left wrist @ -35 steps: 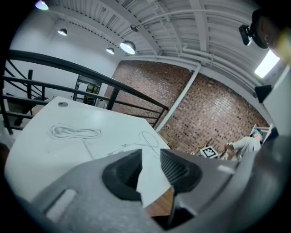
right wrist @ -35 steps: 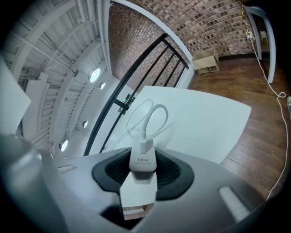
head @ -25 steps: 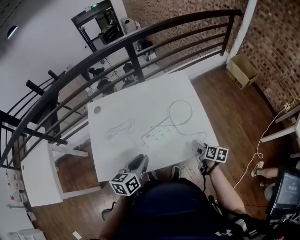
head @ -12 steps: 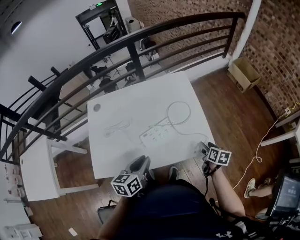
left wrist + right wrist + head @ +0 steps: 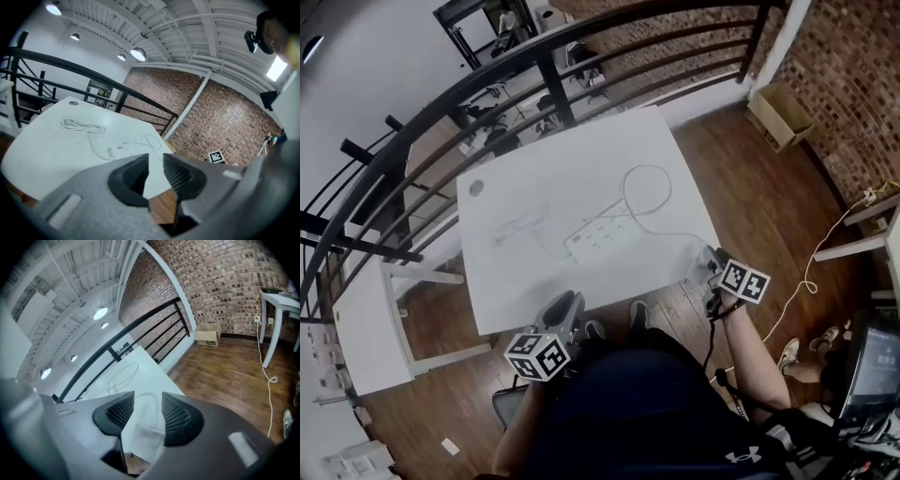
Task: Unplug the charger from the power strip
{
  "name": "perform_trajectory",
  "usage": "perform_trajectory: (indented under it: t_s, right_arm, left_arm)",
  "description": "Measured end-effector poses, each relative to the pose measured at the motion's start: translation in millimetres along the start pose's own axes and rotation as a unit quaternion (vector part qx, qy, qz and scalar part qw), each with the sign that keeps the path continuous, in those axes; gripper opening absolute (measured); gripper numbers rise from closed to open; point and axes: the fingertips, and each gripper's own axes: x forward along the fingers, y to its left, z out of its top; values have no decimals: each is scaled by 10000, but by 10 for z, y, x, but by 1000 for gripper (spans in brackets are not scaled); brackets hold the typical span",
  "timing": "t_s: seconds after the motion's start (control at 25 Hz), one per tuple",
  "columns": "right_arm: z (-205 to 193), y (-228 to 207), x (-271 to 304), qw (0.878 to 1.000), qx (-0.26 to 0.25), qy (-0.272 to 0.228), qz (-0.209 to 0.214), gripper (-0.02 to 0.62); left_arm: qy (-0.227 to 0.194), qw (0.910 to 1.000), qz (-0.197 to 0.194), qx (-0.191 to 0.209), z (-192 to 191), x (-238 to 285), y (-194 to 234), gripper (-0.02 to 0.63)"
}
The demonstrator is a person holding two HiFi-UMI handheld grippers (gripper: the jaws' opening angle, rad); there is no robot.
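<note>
A white power strip point(image 5: 598, 234) lies in the middle of the white table point(image 5: 534, 178); it also shows in the left gripper view point(image 5: 123, 147). A thin white cable point(image 5: 647, 192) loops from it toward the near right corner. There a small white block point(image 5: 147, 434) at the cable's end shows beyond the gap of my right gripper point(image 5: 143, 413), clear of the pads. That gripper point(image 5: 710, 267) hangs at the corner, its jaws just closing partway with nothing gripped. My left gripper point(image 5: 562, 314) hovers at the near edge, jaws point(image 5: 154, 171) apart and empty.
A coiled white cord point(image 5: 516, 230) lies left of the strip. A black railing point(image 5: 581, 47) runs behind the table. A cardboard box point(image 5: 780, 114) sits by the brick wall, a white cable point(image 5: 811, 272) trails on the wood floor, and a smaller white table point(image 5: 366, 328) stands at left.
The head view has swung, so the table sits further left in the picture. My right gripper has shifted a little at the table's near right corner. The left gripper has kept still.
</note>
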Motion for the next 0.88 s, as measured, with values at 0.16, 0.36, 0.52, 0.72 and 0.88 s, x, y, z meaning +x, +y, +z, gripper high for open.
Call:
perform_trajectory:
  t_s: [0.16,0.36,0.52,0.72,0.88]
  right_arm:
    - [-39,-240,-362,9990,284,-248,-235,187]
    - [-262,-114,-565,9986,230,-239,-401,184]
    - [-394,356,-705,9988,-132,-348,-322,136]
    - [-514,1026,-927,9970,-572,-520,-31,41]
    - [-660,1541,-1077,9925,-992,-614,378,12]
  left_arm:
    - [6,10000,21,-42,-52,-107,65,97]
    - [-5,9995,-265,-142,-93,-184,108,97]
    - [-20,9987,-503,-54,-136,-335,113,97]
    - [-188,9981,-586,61,-196,-663,268,94]
    - [-408,9977,-492,206,-273,-948,415,31]
